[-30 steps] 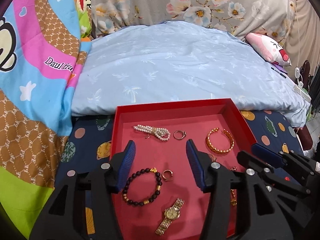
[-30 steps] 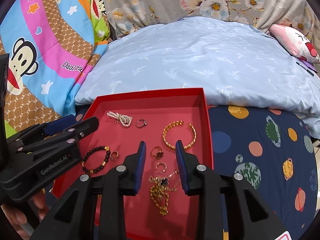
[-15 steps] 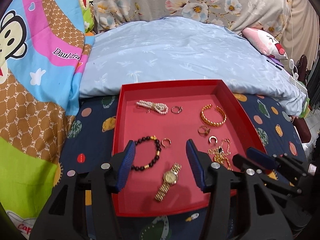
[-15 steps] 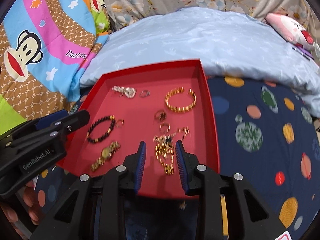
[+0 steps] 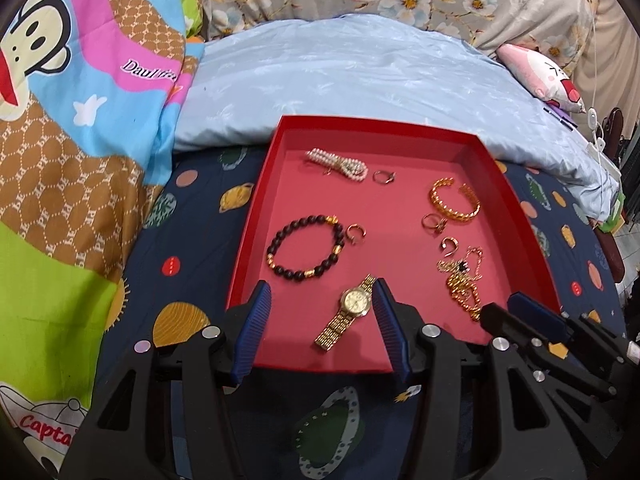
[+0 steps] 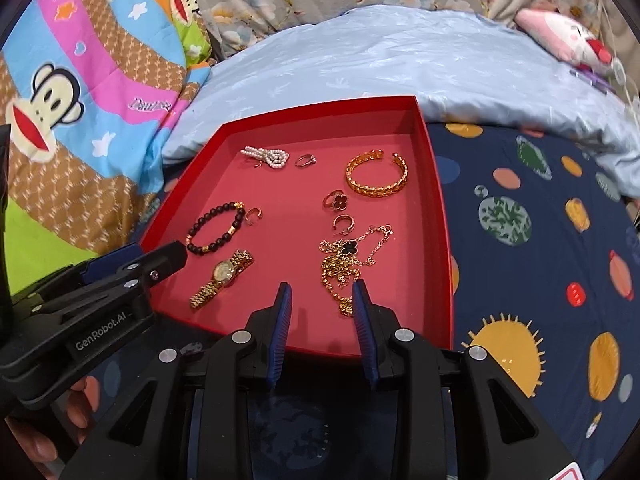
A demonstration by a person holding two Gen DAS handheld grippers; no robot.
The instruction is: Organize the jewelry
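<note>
1. Left tool [image 5: 320,320]: spread wide, gripping nothing, poised over near edge of red tray [image 5: 516,200].
2. Gold watch [image 5: 347,307]: between left tool's fingers, close to the right one; contact unclear.
3. Dark bead bracelet [image 5: 306,248]: just ahead of left tool, slightly left; small ring [image 5: 355,234] beside it.
4. Right tool [image 6: 322,320]: moderately parted, empty, at tray's near edge.
5. Gold chain necklace [image 6: 344,266]: just ahead of right tool, tail reaching its right finger.
6. Gold bangle [image 6: 377,174], pearl piece [image 6: 267,156]: farther ahead, toward tray's far side.
7. Tray on planet-print bed sheet [image 6: 540,280].
</note>
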